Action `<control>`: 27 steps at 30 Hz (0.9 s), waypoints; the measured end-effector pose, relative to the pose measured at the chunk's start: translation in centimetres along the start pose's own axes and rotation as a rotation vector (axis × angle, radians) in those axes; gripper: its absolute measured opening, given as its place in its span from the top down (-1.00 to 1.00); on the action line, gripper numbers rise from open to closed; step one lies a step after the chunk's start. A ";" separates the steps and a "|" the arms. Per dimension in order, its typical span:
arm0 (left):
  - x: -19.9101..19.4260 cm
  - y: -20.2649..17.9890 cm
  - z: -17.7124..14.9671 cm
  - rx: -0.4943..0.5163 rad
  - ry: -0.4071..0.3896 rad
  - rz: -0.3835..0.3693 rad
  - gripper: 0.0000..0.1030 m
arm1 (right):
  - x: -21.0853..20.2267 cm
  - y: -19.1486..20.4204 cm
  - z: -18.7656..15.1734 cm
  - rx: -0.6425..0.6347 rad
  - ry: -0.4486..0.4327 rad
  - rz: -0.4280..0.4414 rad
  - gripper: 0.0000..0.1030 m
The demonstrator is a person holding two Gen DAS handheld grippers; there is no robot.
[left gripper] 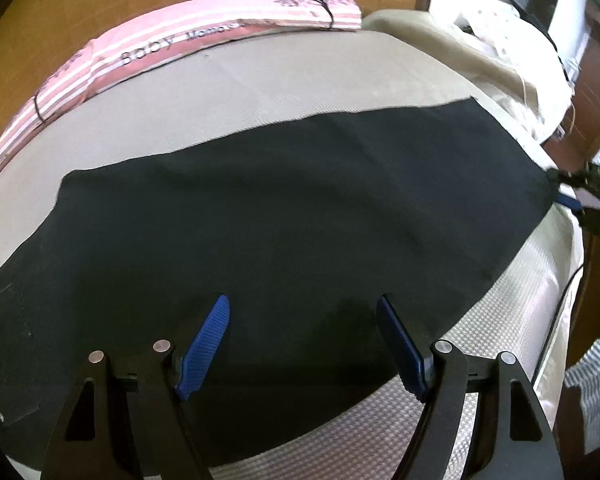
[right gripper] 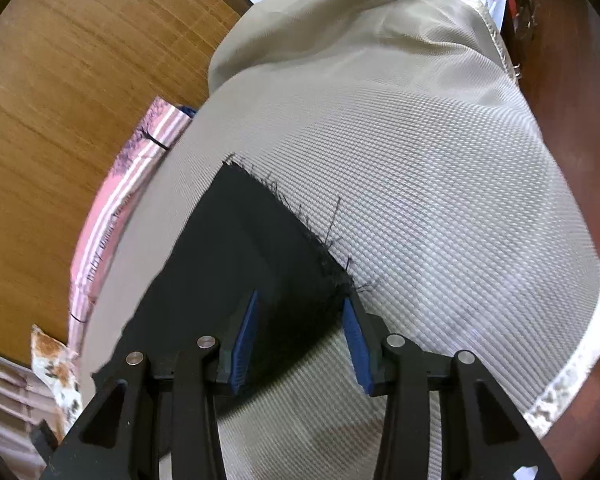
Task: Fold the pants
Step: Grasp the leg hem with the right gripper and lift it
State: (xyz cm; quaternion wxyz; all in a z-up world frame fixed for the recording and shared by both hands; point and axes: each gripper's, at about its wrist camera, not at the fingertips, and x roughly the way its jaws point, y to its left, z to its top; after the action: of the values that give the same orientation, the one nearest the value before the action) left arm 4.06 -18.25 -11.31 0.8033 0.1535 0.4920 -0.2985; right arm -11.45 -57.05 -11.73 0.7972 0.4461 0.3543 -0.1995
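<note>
You are holding your left claw (left gripper: pixel 303 312) spread wide and empty above the black pants (left gripper: pixel 280 220) lying flat across the middle of the bed (left gripper: pixel 220 92) — while your right claw (right gripper: pixel 300 308), lower centre of its frame, is sitting part-open astride their frayed hem (right gripper: pixel 300 216), pads not pressing the cloth.

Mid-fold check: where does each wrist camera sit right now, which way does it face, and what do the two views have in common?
Left wrist: on the left gripper, angled down across the black pants on the mattress; its blue fingers stand apart; the right gripper shows at the pants' far end.
Right wrist: on the right gripper, looking down at the frayed hem.
Shared: pants, mattress, pink striped pillow.
</note>
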 end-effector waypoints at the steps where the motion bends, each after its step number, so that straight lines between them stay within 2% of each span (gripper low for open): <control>1: 0.3 -0.2 -0.1 0.006 0.006 0.001 -0.48 | 0.1 -0.1 0.1 0.008 -0.007 0.011 0.22; 3: 0.5 -0.5 -0.2 0.013 0.007 0.009 -0.49 | 0.3 -0.2 0.2 0.013 -0.012 0.023 0.30; 7: 0.7 -0.7 -0.1 0.016 -0.003 0.011 -0.52 | 0.8 -0.1 0.3 0.001 -0.007 0.013 0.68; 10: 0.8 -0.7 -0.1 0.018 -0.004 0.014 -0.54 | 0.8 0.0 0.3 0.010 -0.001 0.022 0.81; 13: 0.6 -0.3 0.0 0.001 0.004 -0.006 -0.54 | 0.5 1.0 0.4 -0.016 -0.004 0.015 0.83; 18: -0.9 2.1 0.0 -0.100 -0.006 -0.035 -0.54 | -0.3 4.1 0.5 -0.052 -0.009 0.078 0.84; 22: -3.1 5.2 -0.1 -0.186 -0.055 -0.009 -0.55 | -0.2 7.8 0.0 -0.110 0.007 0.128 0.84; 27: -5.5 9.9 -0.7 -0.343 -0.095 0.020 -0.54 | 0.5 13.5 -1.5 -0.216 0.053 0.208 0.84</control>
State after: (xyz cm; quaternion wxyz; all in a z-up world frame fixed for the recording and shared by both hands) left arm 7.95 -8.38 -7.27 0.8429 0.0047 0.4958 -0.2090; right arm -3.11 -48.71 -4.97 0.8474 0.3972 0.3464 -0.0646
